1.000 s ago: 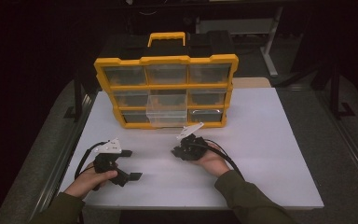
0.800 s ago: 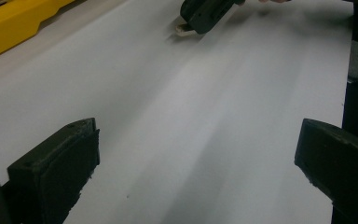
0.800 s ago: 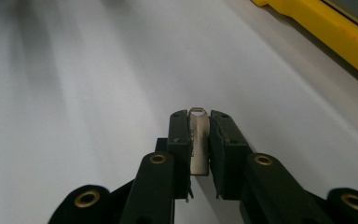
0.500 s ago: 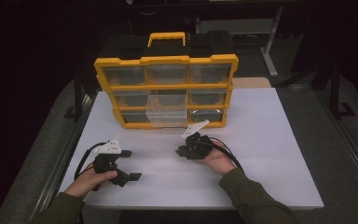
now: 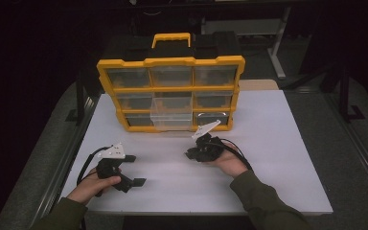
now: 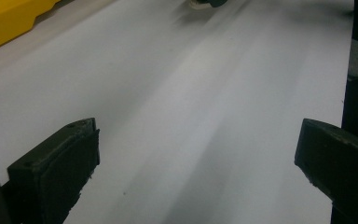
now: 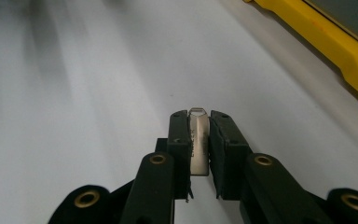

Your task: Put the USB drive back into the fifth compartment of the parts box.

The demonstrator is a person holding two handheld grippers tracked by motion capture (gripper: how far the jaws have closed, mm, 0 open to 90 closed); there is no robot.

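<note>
Metal shows between the jaws of the right claw (image 7: 199, 122): a small, flat silver metal piece (image 7: 199, 142), held upright and clamped from both sides, its rounded top edge poking just above the black pads. In the high view this right claw (image 5: 195, 152) sits low over the white desk (image 5: 278, 143), just in front of the yellow plastic organiser case with clear drawers (image 5: 171, 91), which stands upright at the desk's far edge with a yellow handle on top. One clear plastic drawer (image 5: 172, 115) in the case's middle column is pulled out toward the person. The left claw (image 5: 135, 169) rests near the desk's front left corner, well apart from the case; its jaws stand wide apart and hold nothing, with bare white surface between them in the left gripper view.
</note>
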